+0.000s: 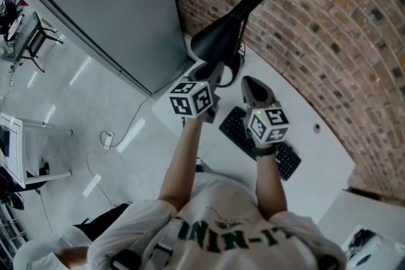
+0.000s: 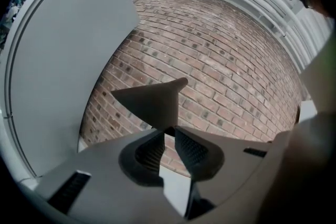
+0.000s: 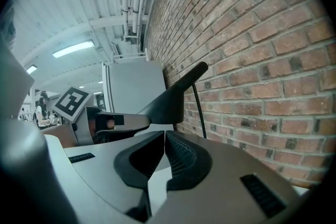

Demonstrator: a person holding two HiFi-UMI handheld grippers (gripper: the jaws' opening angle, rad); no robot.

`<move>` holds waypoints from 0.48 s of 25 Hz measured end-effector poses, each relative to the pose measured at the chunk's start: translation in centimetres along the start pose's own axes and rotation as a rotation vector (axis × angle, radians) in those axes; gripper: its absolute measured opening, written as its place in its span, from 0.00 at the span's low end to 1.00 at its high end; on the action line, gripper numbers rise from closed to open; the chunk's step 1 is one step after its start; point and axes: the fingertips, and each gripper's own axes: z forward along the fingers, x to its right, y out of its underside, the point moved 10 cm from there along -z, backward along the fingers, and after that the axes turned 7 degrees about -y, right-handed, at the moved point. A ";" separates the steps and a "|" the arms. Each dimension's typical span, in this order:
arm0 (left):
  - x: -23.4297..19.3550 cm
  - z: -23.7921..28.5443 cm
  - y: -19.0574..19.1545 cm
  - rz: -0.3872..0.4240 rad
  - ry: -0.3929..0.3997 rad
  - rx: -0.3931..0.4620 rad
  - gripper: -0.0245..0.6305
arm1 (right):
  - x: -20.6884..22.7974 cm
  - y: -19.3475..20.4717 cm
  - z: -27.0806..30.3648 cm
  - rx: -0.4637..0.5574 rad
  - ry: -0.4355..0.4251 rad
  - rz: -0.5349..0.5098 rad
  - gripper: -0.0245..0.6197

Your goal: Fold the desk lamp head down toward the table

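A black desk lamp stands at the back of the white table [image 1: 323, 161], against the brick wall. Its cone-shaped head [image 1: 218, 41] tilts down to the left, and its neck rises up to the right. My left gripper [image 1: 214, 71] is shut on the lower rim of the lamp head [image 2: 152, 102], with the jaw tips [image 2: 169, 131] pinching the edge. From the right gripper view the left gripper [image 3: 113, 123] shows at the rim of the head [image 3: 168, 102]. My right gripper [image 1: 249, 82] hovers beside the lamp, shut [image 3: 164, 134] with nothing between its jaws.
A black keyboard [image 1: 243, 129] lies on the table under both grippers. The brick wall [image 1: 329, 35] runs close behind the lamp, with the lamp's cable [image 3: 198, 107] along it. A tall grey panel [image 1: 107, 3] stands to the left. A white cable [image 1: 120, 133] lies on the floor.
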 end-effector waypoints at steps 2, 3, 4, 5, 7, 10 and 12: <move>-0.1 0.3 0.3 -0.012 0.004 -0.006 0.13 | 0.2 0.1 0.0 -0.002 0.000 -0.003 0.05; -0.2 0.4 0.4 -0.018 0.006 -0.009 0.12 | 0.3 0.2 0.1 -0.002 -0.001 -0.007 0.05; -0.3 0.6 0.6 -0.025 0.008 -0.012 0.13 | 0.4 0.2 0.1 -0.004 0.001 -0.007 0.05; -0.4 0.7 0.7 -0.031 0.010 -0.015 0.13 | 0.4 0.3 0.1 -0.007 0.004 -0.002 0.05; -0.5 0.9 0.9 -0.046 0.011 -0.020 0.13 | 0.4 0.3 0.2 -0.009 0.009 0.006 0.05; -0.7 1.3 1.3 -0.068 0.014 -0.028 0.13 | 0.6 0.6 0.3 -0.011 0.013 0.013 0.05; -0.9 1.5 1.6 -0.082 0.019 -0.036 0.13 | 0.9 0.8 0.3 -0.012 0.017 0.016 0.05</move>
